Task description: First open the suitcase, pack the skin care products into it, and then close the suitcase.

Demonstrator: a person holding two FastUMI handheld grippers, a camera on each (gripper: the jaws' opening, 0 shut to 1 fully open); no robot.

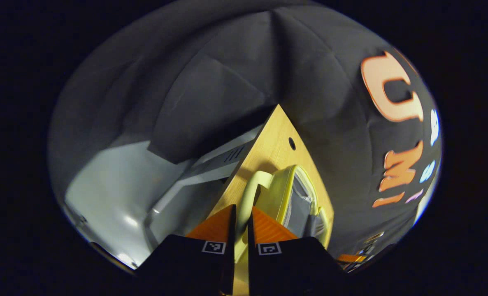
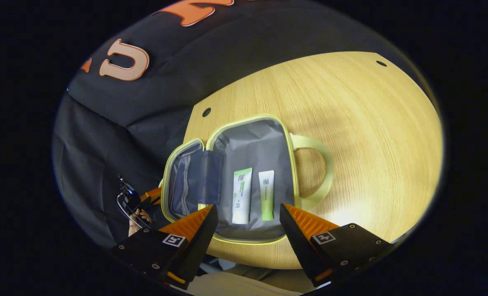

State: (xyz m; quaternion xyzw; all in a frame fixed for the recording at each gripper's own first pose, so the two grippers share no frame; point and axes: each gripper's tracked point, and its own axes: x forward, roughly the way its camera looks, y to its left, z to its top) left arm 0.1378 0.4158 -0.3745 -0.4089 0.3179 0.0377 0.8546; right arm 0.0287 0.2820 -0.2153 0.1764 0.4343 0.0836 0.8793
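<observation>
My right gripper (image 2: pixel 248 220) gapes wide above the case (image 2: pixel 231 181), frame centre, flat open on the table (image 2: pixel 371 135); two tubes (image 2: pixel 242 195) inside. My left gripper (image 1: pixel 241 226) is narrow; whether it pinches the lid edge, I cannot tell. Packing looks done; next, fold the lid over.

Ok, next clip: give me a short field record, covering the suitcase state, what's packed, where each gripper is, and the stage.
suitcase: lies open on the wooden table, lid folded flat
contents: two skin care tubes, a larger one and a smaller one, side by side and apart
left gripper: fingers nearly together at the suitcase edge; grip unclear
right gripper: open, above the tubes
stage: packed; closing left
</observation>
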